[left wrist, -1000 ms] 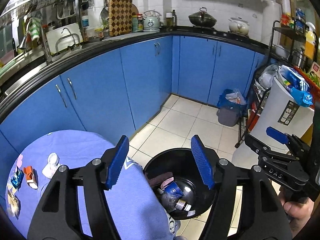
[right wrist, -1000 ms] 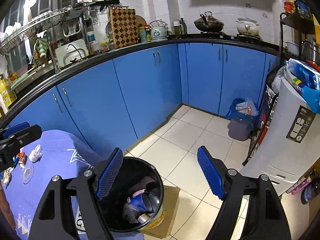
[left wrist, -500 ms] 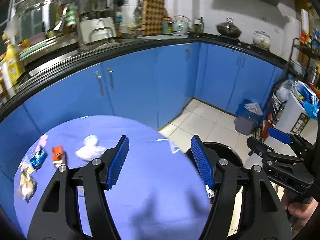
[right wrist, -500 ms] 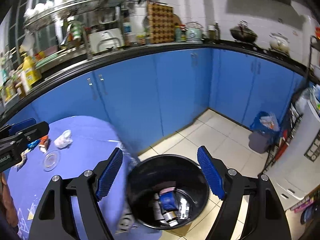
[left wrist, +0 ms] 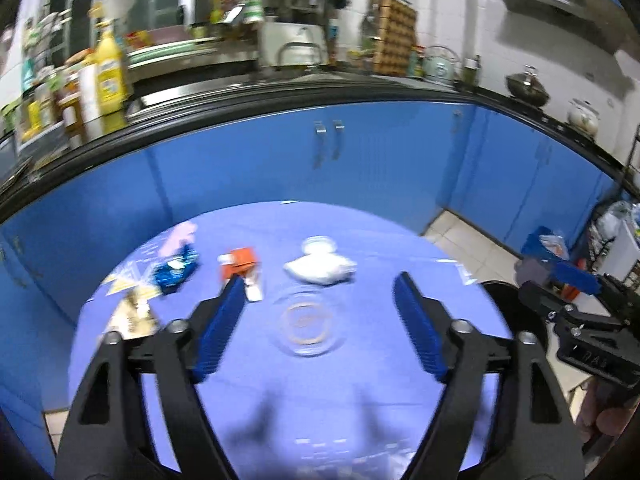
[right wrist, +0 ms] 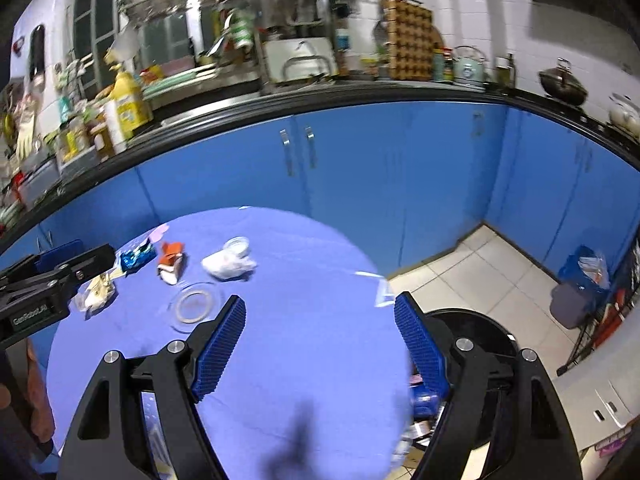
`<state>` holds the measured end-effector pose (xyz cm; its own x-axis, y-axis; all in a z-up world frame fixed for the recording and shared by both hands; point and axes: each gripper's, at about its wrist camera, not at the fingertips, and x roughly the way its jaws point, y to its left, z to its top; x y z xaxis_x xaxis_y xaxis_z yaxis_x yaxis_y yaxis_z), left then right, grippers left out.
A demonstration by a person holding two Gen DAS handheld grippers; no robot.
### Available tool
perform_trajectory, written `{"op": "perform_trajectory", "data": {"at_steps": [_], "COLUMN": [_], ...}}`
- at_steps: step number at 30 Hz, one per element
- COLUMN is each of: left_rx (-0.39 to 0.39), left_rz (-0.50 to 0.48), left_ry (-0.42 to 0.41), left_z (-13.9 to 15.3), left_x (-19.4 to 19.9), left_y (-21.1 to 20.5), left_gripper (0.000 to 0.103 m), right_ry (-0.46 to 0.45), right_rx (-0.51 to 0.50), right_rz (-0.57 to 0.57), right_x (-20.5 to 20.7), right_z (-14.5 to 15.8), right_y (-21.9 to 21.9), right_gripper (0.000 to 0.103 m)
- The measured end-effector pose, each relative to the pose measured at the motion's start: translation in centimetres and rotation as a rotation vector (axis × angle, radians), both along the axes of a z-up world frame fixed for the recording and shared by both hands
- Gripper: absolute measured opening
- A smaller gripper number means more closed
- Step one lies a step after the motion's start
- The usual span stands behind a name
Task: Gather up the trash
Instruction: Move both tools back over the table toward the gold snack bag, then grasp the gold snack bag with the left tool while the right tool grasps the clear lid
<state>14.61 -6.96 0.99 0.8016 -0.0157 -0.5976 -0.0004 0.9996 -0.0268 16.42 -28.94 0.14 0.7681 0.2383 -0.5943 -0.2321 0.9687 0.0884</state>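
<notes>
With the left gripper (left wrist: 318,322) opening empty and the right gripper (right wrist: 320,346) wide and empty, the white wad (left wrist: 320,268) looks light and soft; pinch its bulk.

Counting what we see on and around the round table

We count one round table with a purple cloth (left wrist: 360,380) and, on it, one clear glass dish (left wrist: 307,322), one crumpled white wad (left wrist: 320,270), one orange carton (left wrist: 239,262), one blue wrapper (left wrist: 176,271), one pale pink scrap (left wrist: 178,238) and one yellowish wrapper (left wrist: 134,314). Beside the table we count one black bin (right wrist: 476,344), and farther off one small grey bin with a blue bag (right wrist: 576,300). We count two grippers.
</notes>
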Motion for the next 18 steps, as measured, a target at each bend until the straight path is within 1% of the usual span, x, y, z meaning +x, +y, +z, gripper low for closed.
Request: {"op": "perform_trajectory", "data": {"at_steps": [1,3,5,8,12,14,16,18], "left_rx": [0.004,0.011,0.005,0.002,-0.021,-0.025,-0.02,-0.007], "left_rz": [0.02,0.056,0.079,0.121,0.168,0.175,0.178,0.172], "left_ry": [0.001,0.012,0.029,0.059,0.098,0.117,0.13,0.142], "left_z": [-0.3,-0.9,-1.7,-3.2,-5.3,-6.3,-7.2,-8.2], "left_x": [-0.1,-0.3,-0.4,-0.4,0.1,0.4,0.7,1.0], "left_y": [1.2,3.6,6.0,9.6,13.9,15.6,16.7,17.6], "left_gripper": [0.084,0.084,0.086,0.092,0.094,0.094,0.095,0.095], "right_ry": [0.005,0.021,0.043,0.091,0.133,0.156,0.165,0.172], "right_rx": [-0.001,0.017,0.048,0.079,0.044,0.034,0.023,0.011], "right_rz": [0.011,0.032,0.059,0.092,0.124,0.14,0.155,0.169], "right_x": [0.3,0.7,1.4,2.5,3.6,4.0,4.2,4.5], "right_z": [-0.2,-0.7,-1.3,-2.7,-4.5,-5.4,-6.1,-6.9], "right_y": [1.1,2.7,4.2,6.7,10.5,12.1,13.3,14.6], "right_gripper": [0.075,0.076,0.084,0.088,0.088,0.089,0.09,0.092]}}
